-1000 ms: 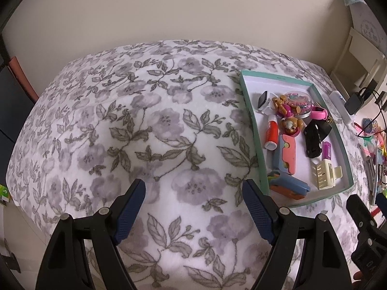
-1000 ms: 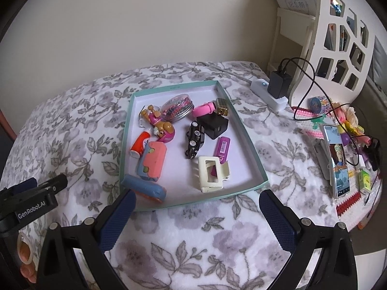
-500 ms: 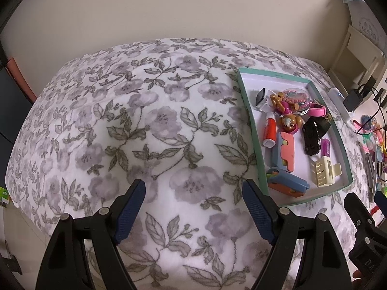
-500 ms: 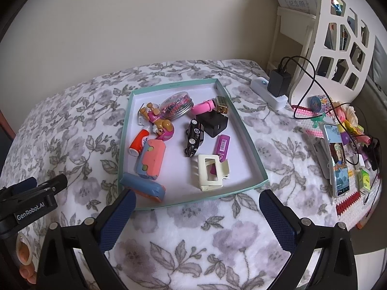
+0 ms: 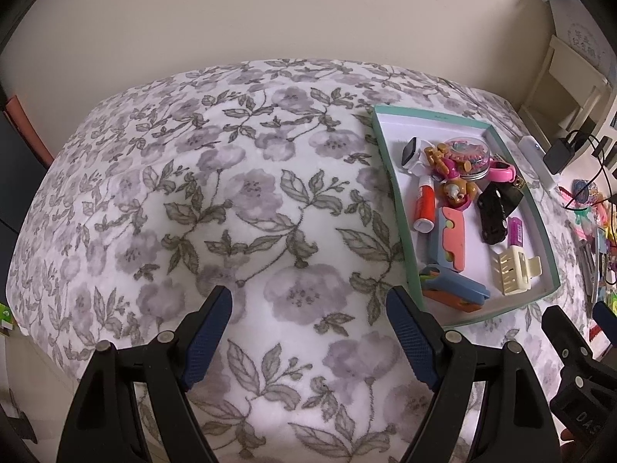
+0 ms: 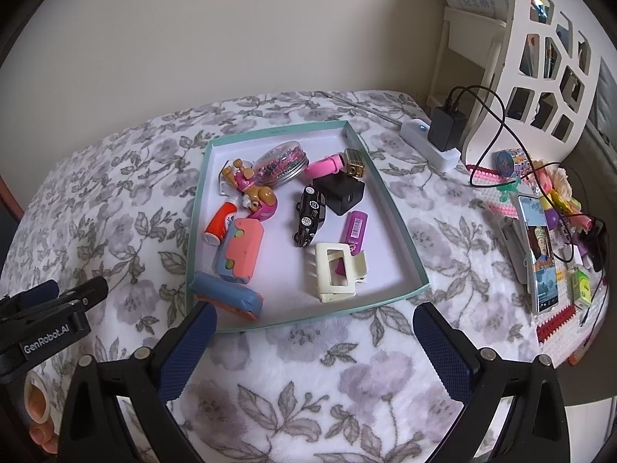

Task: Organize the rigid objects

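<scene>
A floral bedspread carries the teal tray, where the toys, clip and charger lie jumbled. Left tool and right tool, both spread and empty, hover near the tray; sorted or awaiting sorting is unclear.

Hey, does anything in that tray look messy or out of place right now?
Yes. In the teal tray the items lie jumbled rather than sorted: the cream hair claw overlaps the purple USB stick, and the blue case rests on the near rim. Nothing looks spilled or broken.
</scene>
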